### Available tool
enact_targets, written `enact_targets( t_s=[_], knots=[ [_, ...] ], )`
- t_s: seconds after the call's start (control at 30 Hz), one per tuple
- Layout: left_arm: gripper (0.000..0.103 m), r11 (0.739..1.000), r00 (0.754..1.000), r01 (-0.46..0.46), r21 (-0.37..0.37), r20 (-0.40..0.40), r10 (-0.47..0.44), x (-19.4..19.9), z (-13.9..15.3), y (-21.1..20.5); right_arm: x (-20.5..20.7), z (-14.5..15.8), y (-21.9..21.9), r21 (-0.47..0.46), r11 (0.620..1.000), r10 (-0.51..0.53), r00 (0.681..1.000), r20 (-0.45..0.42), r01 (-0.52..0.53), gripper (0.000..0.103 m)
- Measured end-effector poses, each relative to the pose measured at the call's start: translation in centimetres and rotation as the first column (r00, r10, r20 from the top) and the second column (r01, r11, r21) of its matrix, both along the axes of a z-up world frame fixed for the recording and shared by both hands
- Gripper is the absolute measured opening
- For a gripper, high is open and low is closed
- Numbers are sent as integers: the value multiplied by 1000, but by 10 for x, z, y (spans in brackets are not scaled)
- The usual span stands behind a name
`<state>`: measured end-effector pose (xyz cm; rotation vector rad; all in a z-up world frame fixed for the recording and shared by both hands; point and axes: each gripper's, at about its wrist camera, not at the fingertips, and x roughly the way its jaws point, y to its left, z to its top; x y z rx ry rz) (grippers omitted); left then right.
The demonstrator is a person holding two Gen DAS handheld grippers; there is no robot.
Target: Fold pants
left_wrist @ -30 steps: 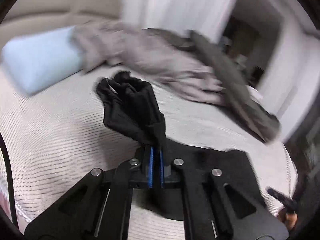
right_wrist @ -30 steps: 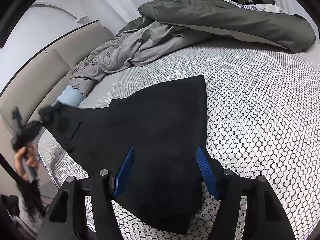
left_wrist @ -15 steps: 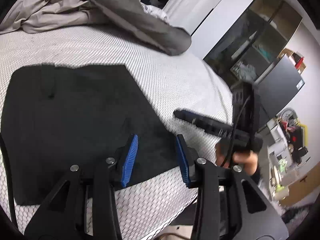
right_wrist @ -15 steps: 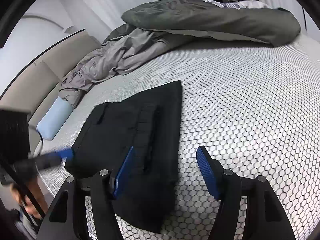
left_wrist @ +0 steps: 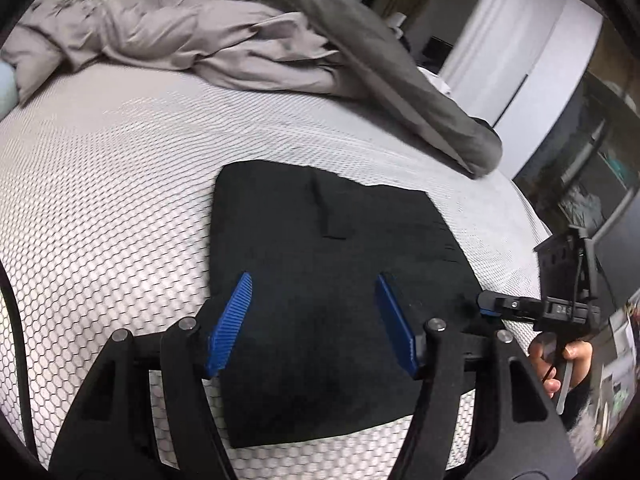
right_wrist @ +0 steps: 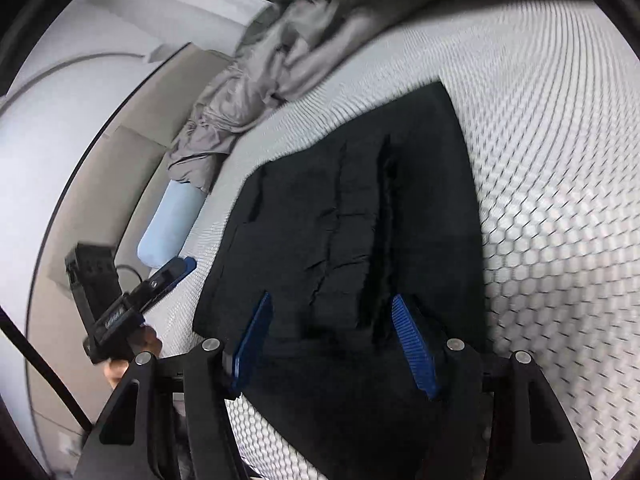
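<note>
The black pants (left_wrist: 328, 280) lie folded flat in a rough rectangle on the white honeycomb mattress (left_wrist: 100, 208); in the right wrist view the pants (right_wrist: 352, 220) show creases and a layered edge. My left gripper (left_wrist: 312, 320) hovers over their near part, its jaws opening, nothing pinched between the blue pads (left_wrist: 230, 322). My right gripper (right_wrist: 332, 344) also stands open above the near edge of the pants, pads apart and holding nothing. Each gripper shows at the side of the other's view: right gripper (left_wrist: 486, 306), left gripper (right_wrist: 184, 266), each held by a hand.
A rumpled grey duvet (left_wrist: 240, 40) is heaped along the far side of the bed. A light blue pillow (right_wrist: 168, 228) lies by the beige headboard (right_wrist: 120, 168). Shelves and a dark cabinet (left_wrist: 592, 168) stand past the mattress's right edge.
The left gripper let go of the bunched black cloth, opened and came down over the pants. The pants went from spread out to folded flat. The right gripper moved lower and closer.
</note>
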<state>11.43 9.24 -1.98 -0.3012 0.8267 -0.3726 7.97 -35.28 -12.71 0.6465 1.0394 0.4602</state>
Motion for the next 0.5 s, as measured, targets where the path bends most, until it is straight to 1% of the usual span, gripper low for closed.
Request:
enact_targets(
  t_s=[0.07,0.17,0.2,0.23,0.27,0.3,0.33,0.37,0.4,0.43,0.5],
  knots=[
    [61,1000,1000,-5,-5,-16,5,0,-7,10,10,-10,-3,45,999,3,1000,-26,-2,65],
    [61,1000,999,-8,25,-32,8,0,-19,20,16,-19,-16,164,986,16,999,-36,-10,66],
    [61,999,999,-2,38,-35,3,0,-22,20,17,-19,-18,182,983,19,999,-36,-12,64],
    [61,999,999,-3,43,-36,4,1,-23,20,16,-19,-21,186,982,24,999,-32,-18,58],
    [61,999,999,-1,46,-37,3,0,-24,20,14,-17,-20,158,987,34,999,-28,-29,54],
    [61,999,999,6,46,-37,-4,-1,-23,19,13,-14,-18,133,990,46,999,-22,-43,45],
    [61,999,999,8,43,-35,-7,2,-22,17,10,-10,-14,91,994,65,998,-11,-64,39],
    [61,999,1000,11,42,-30,-9,1,-20,16,8,-7,-11,62,995,72,997,2,-72,36],
    [61,999,1000,13,45,-22,-12,0,-17,14,4,0,-5,19,996,88,996,25,-88,29],
    [61,999,1000,14,48,-16,-14,1,-15,12,1,3,-1,0,995,97,995,39,-97,19],
    [61,998,1000,19,55,-7,-19,-1,-11,9,-6,17,10,-51,993,114,990,80,-110,18]
  ],
)
